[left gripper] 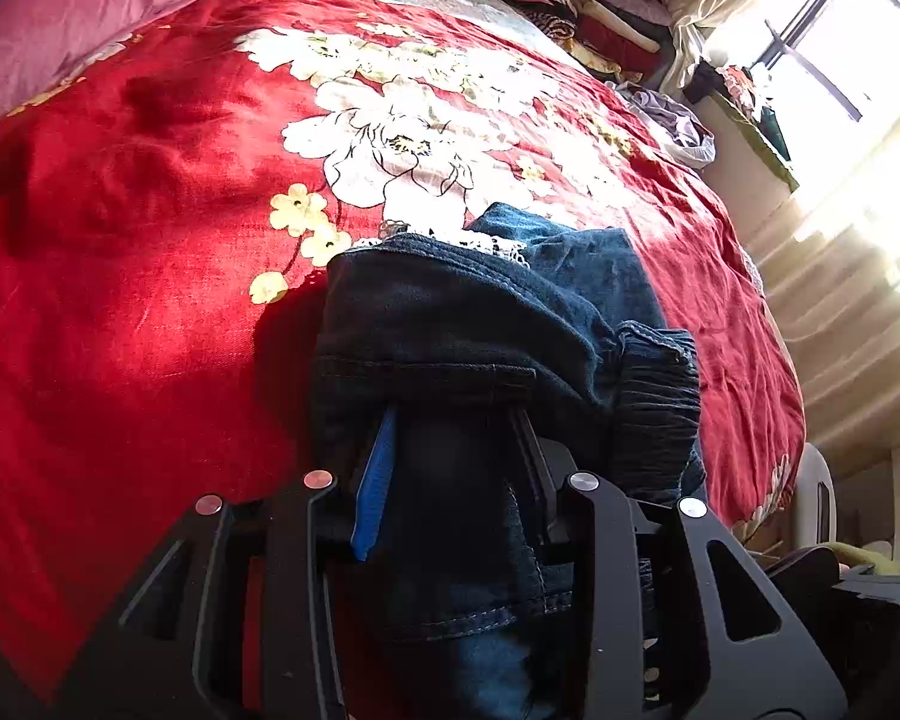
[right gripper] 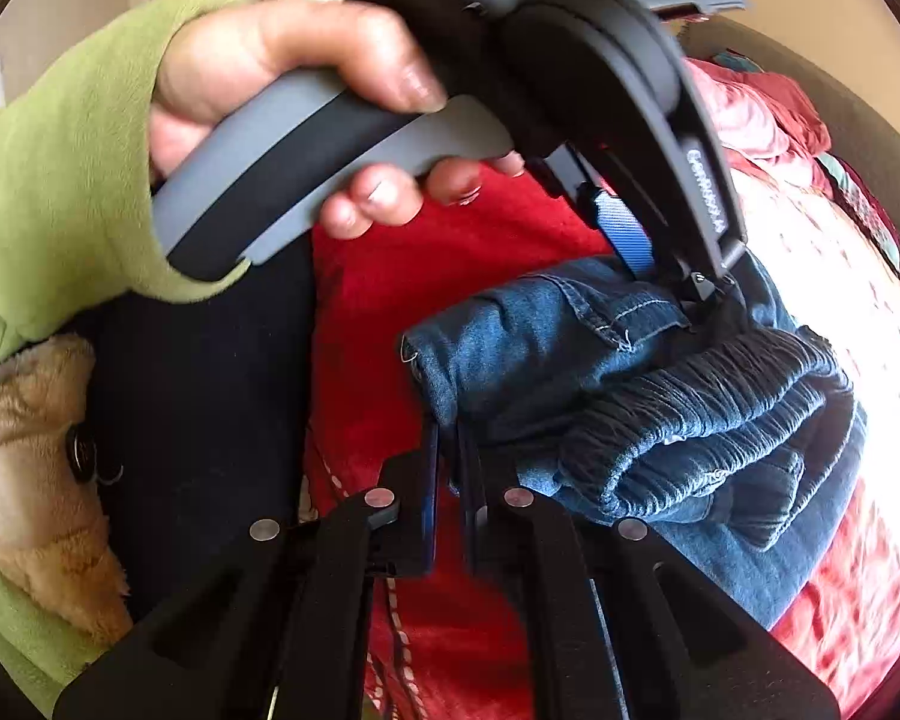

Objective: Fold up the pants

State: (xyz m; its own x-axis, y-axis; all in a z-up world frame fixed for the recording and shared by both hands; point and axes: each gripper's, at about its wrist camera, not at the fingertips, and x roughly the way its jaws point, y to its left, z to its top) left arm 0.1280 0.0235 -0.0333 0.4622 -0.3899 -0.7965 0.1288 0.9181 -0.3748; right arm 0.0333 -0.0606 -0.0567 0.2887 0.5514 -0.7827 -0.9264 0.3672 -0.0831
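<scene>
Folded dark blue jeans (left gripper: 480,330) hang bunched over the red floral bedspread (left gripper: 150,240). My left gripper (left gripper: 453,420) is shut on the jeans, with denim filling the gap between its blue-padded fingers (left gripper: 375,480). In the right wrist view the jeans (right gripper: 630,396) are a thick folded bundle with the elastic waistband showing. My right gripper (right gripper: 449,438) is shut on the bundle's near corner. The left gripper (right gripper: 678,276) shows there from the side, held by a hand in a green sleeve (right gripper: 60,180), clamped on the jeans' upper edge.
A pink blanket (left gripper: 90,0) lies at the bed's far left. A stack of folded clothes (left gripper: 570,0) sits at the far end. A bright window with a curtain (left gripper: 840,60) is to the right. The person's dark body (right gripper: 198,420) is close on the left.
</scene>
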